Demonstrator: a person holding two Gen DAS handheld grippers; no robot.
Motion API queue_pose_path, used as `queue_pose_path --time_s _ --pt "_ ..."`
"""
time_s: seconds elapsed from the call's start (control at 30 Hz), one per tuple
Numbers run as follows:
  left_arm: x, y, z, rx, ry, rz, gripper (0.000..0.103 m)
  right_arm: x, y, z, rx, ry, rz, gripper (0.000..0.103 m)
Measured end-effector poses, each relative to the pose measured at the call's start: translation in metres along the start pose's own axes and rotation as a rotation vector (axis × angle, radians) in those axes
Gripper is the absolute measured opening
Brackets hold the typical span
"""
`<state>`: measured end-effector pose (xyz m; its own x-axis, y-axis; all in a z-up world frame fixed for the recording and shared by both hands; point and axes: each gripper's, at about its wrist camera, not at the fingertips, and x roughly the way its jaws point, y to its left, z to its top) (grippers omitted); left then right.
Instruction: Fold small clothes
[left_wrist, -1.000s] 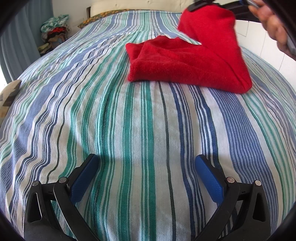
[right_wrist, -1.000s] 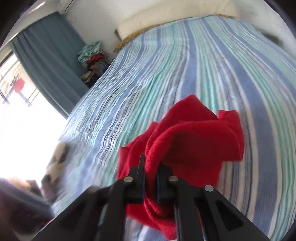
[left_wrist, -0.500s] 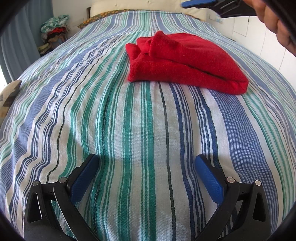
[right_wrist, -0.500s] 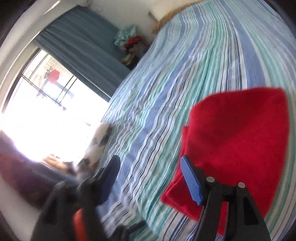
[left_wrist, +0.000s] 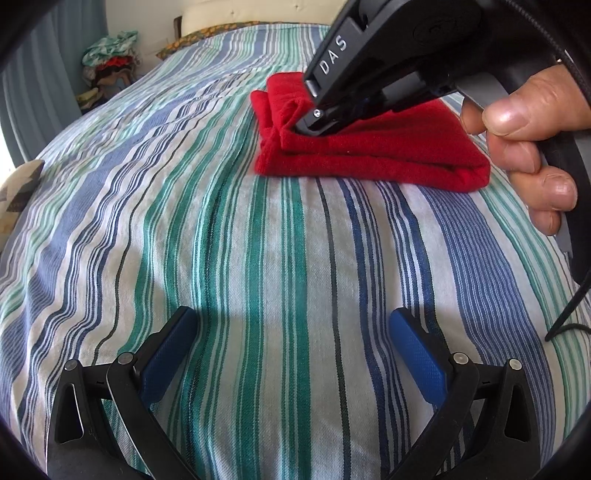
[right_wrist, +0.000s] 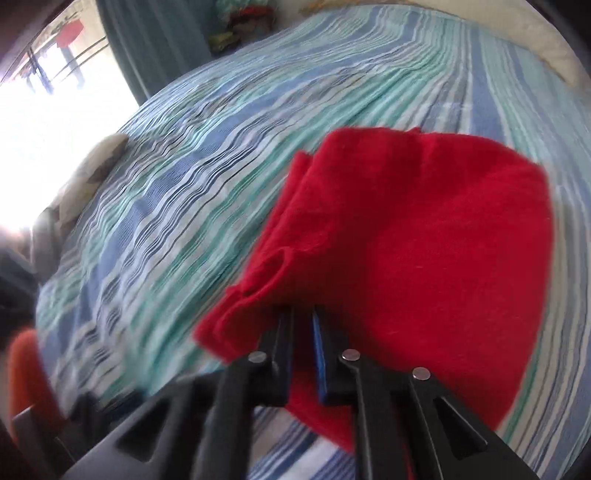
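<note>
Garment (right_wrist: 424, 236) under right tool (right_wrist: 303, 325) tips.

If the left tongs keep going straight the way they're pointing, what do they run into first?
Most likely the striped bedspread itself: the left tongs, open and empty, sit low over it. The folded red cloth lies further ahead, slightly right, though depth is hard to judge.

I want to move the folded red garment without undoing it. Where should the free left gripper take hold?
Probably the thick folded edge of the red garment, approached low along the bedspread from the near side. That edge faces the open left gripper and stacks all layers together. The loose ends bunch at the far left corner, where the right gripper sits closed.
</note>
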<state>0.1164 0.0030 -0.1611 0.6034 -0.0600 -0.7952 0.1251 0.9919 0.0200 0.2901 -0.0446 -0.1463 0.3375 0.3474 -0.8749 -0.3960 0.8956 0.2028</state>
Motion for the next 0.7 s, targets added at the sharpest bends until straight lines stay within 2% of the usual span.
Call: queue_pose_path --time_s 0.07,0.13,0.2,0.27,0.33,0.4,0.43,0.47,0.5,0.53,0.57,0.7 --pt "0.0 0.0 0.0 -0.001 -0.001 0.0 0.103 -0.004 0.012 0.0 -0.059 -0.009 0.014 0.01" --pt "0.002 0.001 0.001 -0.001 0.0 0.001 0.103 -0.017 0.01 0.001 -0.06 -0.021 -0.011 0.012" --pt "0.002 0.0 0.0 0.0 0.001 0.004 0.103 -0.034 0.006 0.003 -0.06 -0.047 -0.032 0.024" --pt "0.001 -0.001 -0.001 0.002 0.001 0.005 0.103 -0.047 0.009 0.007 -0.064 -0.069 -0.043 0.05" --pt "0.0 -0.001 -0.002 0.002 0.0 0.003 0.103 -0.049 0.012 0.013 -0.05 -0.071 -0.034 0.058" --pt "0.0 -0.002 -0.003 0.001 -0.001 0.001 0.103 -0.04 0.016 0.02 -0.029 -0.049 -0.035 0.058" --pt "-0.001 -0.002 -0.003 0.001 -0.002 0.001 0.103 -0.032 0.019 0.023 -0.02 -0.033 -0.052 0.057" --pt "-0.001 -0.001 -0.003 0.001 -0.002 0.0 0.103 -0.022 0.02 0.025 -0.013 -0.007 -0.073 0.047" --pt "-0.001 -0.002 -0.003 0.001 -0.002 0.0 0.103 -0.011 0.02 0.026 -0.007 0.032 -0.093 0.032" --pt "-0.001 -0.001 -0.003 0.001 -0.002 0.0 0.103 -0.001 0.021 0.025 -0.007 0.066 -0.125 0.007" --pt "-0.001 -0.002 -0.004 0.001 -0.002 0.0 0.103 0.0 0.021 0.024 -0.004 0.066 -0.154 0.007" --pt "-0.001 -0.002 -0.003 0.004 -0.001 0.004 0.103 -0.014 0.041 0.024 -0.035 0.005 -0.124 0.007"
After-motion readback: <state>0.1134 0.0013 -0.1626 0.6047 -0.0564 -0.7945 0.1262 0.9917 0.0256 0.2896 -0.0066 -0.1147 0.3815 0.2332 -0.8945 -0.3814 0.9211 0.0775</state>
